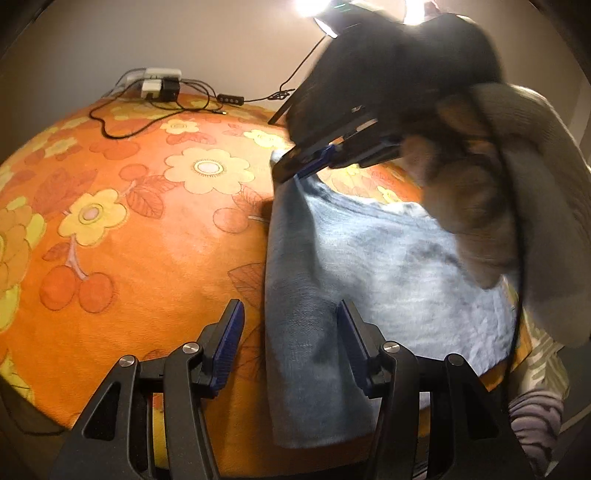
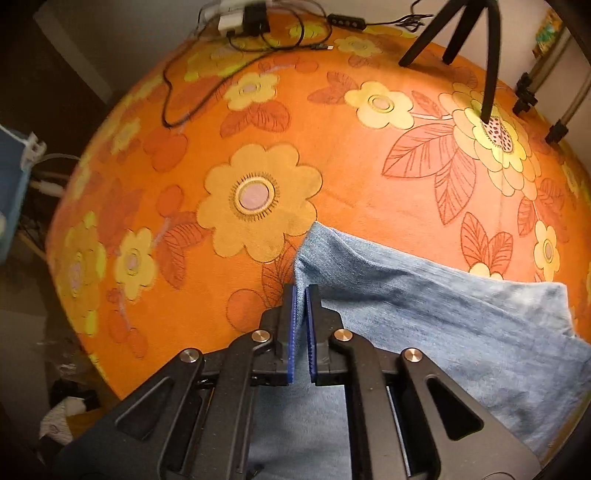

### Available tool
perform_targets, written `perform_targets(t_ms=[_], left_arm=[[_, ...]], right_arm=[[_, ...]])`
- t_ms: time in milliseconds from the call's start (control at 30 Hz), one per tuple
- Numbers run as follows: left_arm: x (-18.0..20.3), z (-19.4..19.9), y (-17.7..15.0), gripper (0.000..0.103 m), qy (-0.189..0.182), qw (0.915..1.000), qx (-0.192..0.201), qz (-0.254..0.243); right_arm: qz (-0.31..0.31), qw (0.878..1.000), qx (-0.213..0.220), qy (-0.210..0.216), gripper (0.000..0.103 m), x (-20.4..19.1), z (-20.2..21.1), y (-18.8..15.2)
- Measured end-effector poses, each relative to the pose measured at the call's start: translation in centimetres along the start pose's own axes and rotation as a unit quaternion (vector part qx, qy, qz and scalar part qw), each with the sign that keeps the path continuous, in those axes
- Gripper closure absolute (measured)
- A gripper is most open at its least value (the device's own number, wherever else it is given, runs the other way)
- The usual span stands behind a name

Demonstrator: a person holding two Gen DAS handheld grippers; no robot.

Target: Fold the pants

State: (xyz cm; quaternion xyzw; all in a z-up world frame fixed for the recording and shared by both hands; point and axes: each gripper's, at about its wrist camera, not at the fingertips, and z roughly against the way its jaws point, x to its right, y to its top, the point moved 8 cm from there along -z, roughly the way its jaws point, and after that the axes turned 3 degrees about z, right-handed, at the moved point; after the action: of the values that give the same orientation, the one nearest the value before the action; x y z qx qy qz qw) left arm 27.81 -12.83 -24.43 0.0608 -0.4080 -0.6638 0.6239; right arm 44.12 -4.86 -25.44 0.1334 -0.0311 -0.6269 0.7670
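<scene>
Right gripper (image 2: pixel 301 291) is clamped on a corner of the pants (image 2: pixel 443 325), which trail off to its right over the floral cloth (image 2: pixel 258 110). Left gripper (image 1: pixel 291 314) stands open, empty (fabric edge between jaws, unpinched). Risk: thin pinch slipping as the corner lifts

Black tongs (image 2: pixel 302 291) with blue ribbed pads, silver pivot screws; grey sleeve (image 1: pixel 528 206).

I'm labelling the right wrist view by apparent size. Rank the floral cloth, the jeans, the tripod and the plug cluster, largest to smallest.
1. floral cloth
2. jeans, though they lie nearest the camera
3. tripod, cut off by the frame
4. plug cluster, farthest off and partly cropped, so unsure
</scene>
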Motion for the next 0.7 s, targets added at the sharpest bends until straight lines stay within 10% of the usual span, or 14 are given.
perform_targets(t_ms=[200, 433, 700], left_arm=[[1.0, -0.6, -0.3, 0.052, -0.013, 0.9999, -0.004, -0.004], [2.3, 0.2, 0.1, 0.090, -0.012, 0.9993, 0.017, -0.032], [3.8, 1.1, 0.7, 0.093, -0.017, 0.9974, 0.045, -0.053]], right_arm=[[-0.017, 0.999, 0.021, 0.030, 0.098, 0.1, 1.9, 0.4], [-0.026, 0.998, 0.035, 0.038, 0.098, 1.0, 2.9, 0.5], [-0.019, 0.999, 0.025, 0.025, 0.088, 1.4, 3.4, 0.6]])
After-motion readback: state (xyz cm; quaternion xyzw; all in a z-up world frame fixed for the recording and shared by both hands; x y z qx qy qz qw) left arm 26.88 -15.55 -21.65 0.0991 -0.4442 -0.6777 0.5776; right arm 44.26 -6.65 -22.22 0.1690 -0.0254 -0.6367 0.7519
